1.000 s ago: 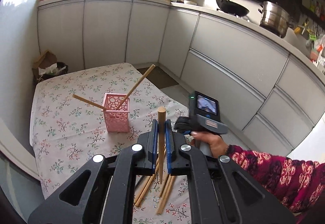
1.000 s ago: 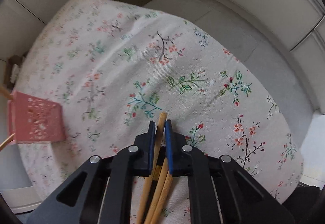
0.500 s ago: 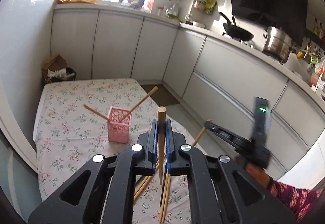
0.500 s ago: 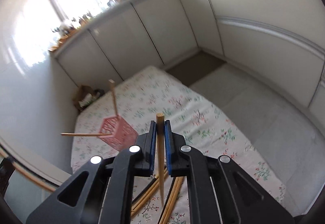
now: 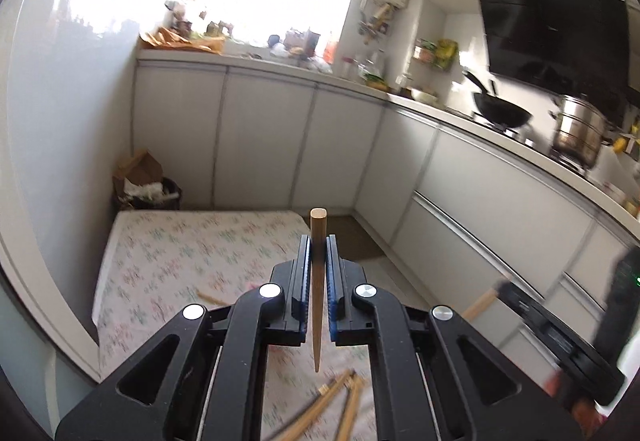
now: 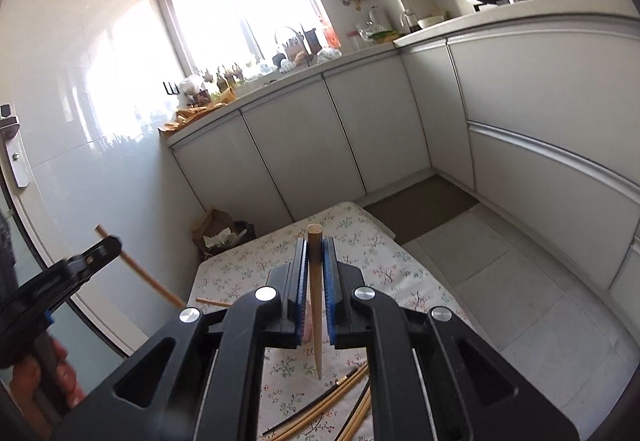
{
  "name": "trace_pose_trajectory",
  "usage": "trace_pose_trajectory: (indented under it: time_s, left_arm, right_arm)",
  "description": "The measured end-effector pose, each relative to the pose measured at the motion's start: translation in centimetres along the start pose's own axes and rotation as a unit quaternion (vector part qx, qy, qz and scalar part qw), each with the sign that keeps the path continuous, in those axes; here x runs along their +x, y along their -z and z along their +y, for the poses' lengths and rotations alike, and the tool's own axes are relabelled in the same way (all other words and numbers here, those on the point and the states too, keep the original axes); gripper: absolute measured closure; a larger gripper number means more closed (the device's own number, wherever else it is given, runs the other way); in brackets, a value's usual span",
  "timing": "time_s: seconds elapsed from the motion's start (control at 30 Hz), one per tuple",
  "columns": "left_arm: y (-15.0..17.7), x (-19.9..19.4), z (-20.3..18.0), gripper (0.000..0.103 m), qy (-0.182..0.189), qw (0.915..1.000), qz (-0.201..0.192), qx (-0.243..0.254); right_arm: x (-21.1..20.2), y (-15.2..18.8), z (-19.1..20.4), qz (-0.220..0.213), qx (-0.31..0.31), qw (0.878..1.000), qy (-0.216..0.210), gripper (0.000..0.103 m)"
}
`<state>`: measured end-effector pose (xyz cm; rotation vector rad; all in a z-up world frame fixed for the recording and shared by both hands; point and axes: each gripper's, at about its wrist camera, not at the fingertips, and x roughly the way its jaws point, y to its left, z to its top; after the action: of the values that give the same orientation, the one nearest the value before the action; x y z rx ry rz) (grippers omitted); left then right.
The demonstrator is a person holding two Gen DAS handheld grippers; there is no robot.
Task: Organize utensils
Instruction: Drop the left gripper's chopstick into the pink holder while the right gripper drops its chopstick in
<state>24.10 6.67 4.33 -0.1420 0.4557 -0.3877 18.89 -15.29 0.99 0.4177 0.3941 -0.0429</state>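
Progress: early-to-middle by judgement; pink holder not clearly visible now, only a pink sliver behind right tool's jaws, contents untellable.
Left tool: jaws closed on one chopstick, upright, thick end at 12 o'clock, tip down, lifted clear of desk.
Right tool: jaws clamped on second chopstick, also upright, raised above desk.
Remaining: loose chopsticks lying on desk at 6 o'clock under right tool; both held ones not yet stowed.
Surface: desk under floral cloth.
Room: kitchen, white cabinets, bright window at 12 o'clock, wok and steel pot at 2 o'clock, trash bin at 10 o'clock.
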Motion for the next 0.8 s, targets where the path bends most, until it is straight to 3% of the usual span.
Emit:
trace_pose_trajectory:
  time_s: [0.27, 0.4, 0.5, 0.6, 0.77, 0.8]
  left_arm:
    - [-1.7, 7.1, 1.5, 0.097, -0.065, 0.9977, -0.020, 0.004]
    - [0.2, 11.9, 2.7, 0.096, -0.081, 0.9967, -0.003, 0.008]
    - [1.8, 13.3, 3.9, 0.091, -0.079, 0.9968, 0.012, -0.008]
    - [2.8, 11.5, 5.1, 0.075, -0.077, 0.9963, -0.015, -0.036]
    - [2.6, 5.6, 5.4, 0.067, -0.070, 0.9932, -0.079, -0.050]
    - [2.7, 4.6, 5.5, 0.061, -0.068, 0.9920, -0.089, -0.057]
  right_arm:
    - [1.7, 0.0, -1.0, 0.012, 0.003, 1.000, 0.006, 0.095]
    - [3.5, 0.6, -1.6, 0.023, 0.005, 1.000, 0.016, 0.095]
    - [4.5, 0.8, -1.9, 0.026, 0.005, 0.999, 0.019, 0.095]
    - [5.3, 0.7, -1.7, 0.027, 0.004, 0.999, 0.017, 0.095]
    - [6.0, 0.2, -0.5, 0.014, 0.008, 1.000, 0.008, 0.095]
    - [6.3, -0.2, 0.0, 0.008, 0.009, 1.000, 0.004, 0.095]
